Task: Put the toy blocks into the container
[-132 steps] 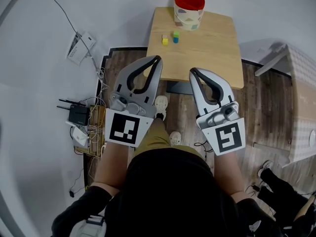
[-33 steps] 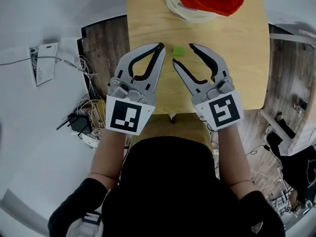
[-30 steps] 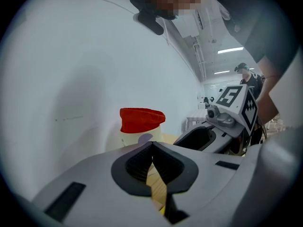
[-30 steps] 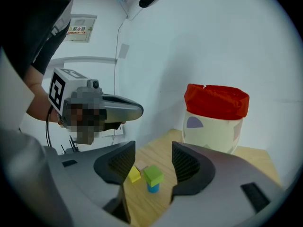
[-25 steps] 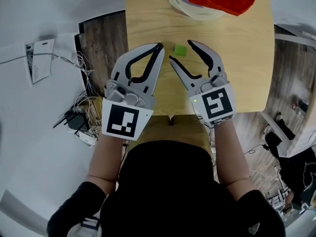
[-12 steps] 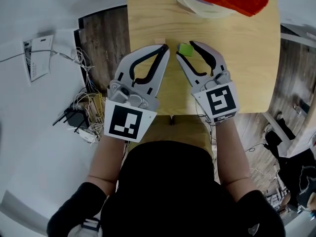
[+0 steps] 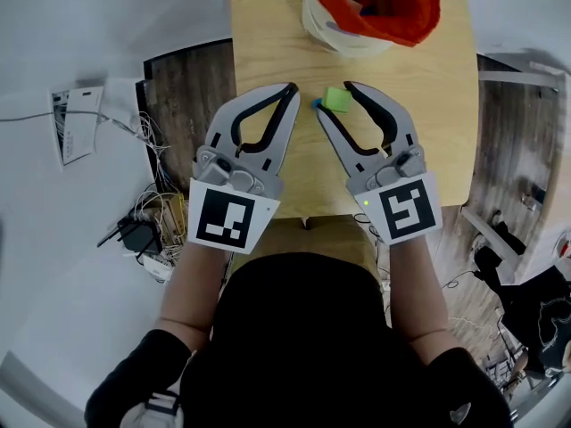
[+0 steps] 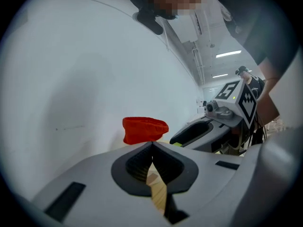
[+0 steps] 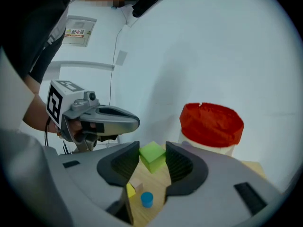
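Right gripper point(image 7: 335, 99) jaws, just closed, pinch tilted green block point(image 9: 152, 156) at tips; may twist free short of container point(image 7: 332, 34). Left gripper point(image 7: 293, 88) jaws together, empty.

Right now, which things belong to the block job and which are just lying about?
Job: green block in the right claw, which has just closed on it; yellow block; blue block; container.
Lying about: router, cables, sheet of paper.

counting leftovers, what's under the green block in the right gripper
Under the green block, just clamped by the right gripper: a yellow block, a pale block and a blue cylinder on the table. The jaws cover the rest.
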{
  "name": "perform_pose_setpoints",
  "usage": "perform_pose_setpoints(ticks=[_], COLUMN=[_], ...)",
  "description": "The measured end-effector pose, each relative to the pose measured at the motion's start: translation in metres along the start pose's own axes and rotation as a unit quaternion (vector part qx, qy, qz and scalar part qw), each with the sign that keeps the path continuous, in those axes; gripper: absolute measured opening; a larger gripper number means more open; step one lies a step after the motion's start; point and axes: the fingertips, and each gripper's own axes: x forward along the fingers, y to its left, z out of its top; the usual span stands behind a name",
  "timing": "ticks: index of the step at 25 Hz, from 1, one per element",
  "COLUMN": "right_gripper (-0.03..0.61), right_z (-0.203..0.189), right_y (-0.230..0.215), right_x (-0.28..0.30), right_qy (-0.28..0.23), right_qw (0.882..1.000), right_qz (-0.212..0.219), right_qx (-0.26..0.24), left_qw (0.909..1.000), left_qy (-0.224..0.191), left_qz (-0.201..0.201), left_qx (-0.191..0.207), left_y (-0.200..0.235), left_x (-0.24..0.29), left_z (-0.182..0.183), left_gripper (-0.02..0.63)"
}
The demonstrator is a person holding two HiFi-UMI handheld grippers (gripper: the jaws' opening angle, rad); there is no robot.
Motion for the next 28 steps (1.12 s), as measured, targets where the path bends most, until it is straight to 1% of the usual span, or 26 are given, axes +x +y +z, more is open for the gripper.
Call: perform_pose_setpoints(ticks=[7,12,14,17,21,25,28], right_gripper=[0.190,0.190,0.190,0.190,0.190,0.190,0.190], right_z=[0.093,0.152,0.167,0.166,0.159,0.155,0.152], right_y=[0.002,0.013,0.018,0.019,0.011,-0.010,-0.031], right_x=[-0.030,-0.054,-0.056,-0.057,-0.059,-0.055,-0.048], right_qy=[-0.073,-0.123,-0.139,-0.138,-0.131,-0.125,-0.125], right_qw=[0.996,0.989,0.985,0.985,0.986,0.987,0.987], right_qz=[-0.028,-0.041,-0.043,-0.049,-0.060,-0.067,-0.072], right_qx=[-0.042,-0.071,-0.087,-0.096,-0.084,-0.078,-0.070], left_qw=[0.9976,0.9933,0.9912,0.9895,0.9895,0.9901,0.9902], left_qy=[-0.056,-0.095,-0.109,-0.121,-0.118,-0.116,-0.111], left_qz=[0.011,0.022,0.025,0.025,0.019,0.017,0.019], left_qx=[0.038,0.062,0.070,0.076,0.081,0.077,0.083], left_y=[0.016,0.026,0.032,0.034,0.034,0.036,0.039], left_x=[-0.008,-0.019,-0.022,-0.024,-0.017,-0.001,0.017], left_z=[0.067,0.112,0.124,0.134,0.135,0.136,0.136], left_gripper=[0.009,0.009,0.009,0.009,0.009,0.009,0.009])
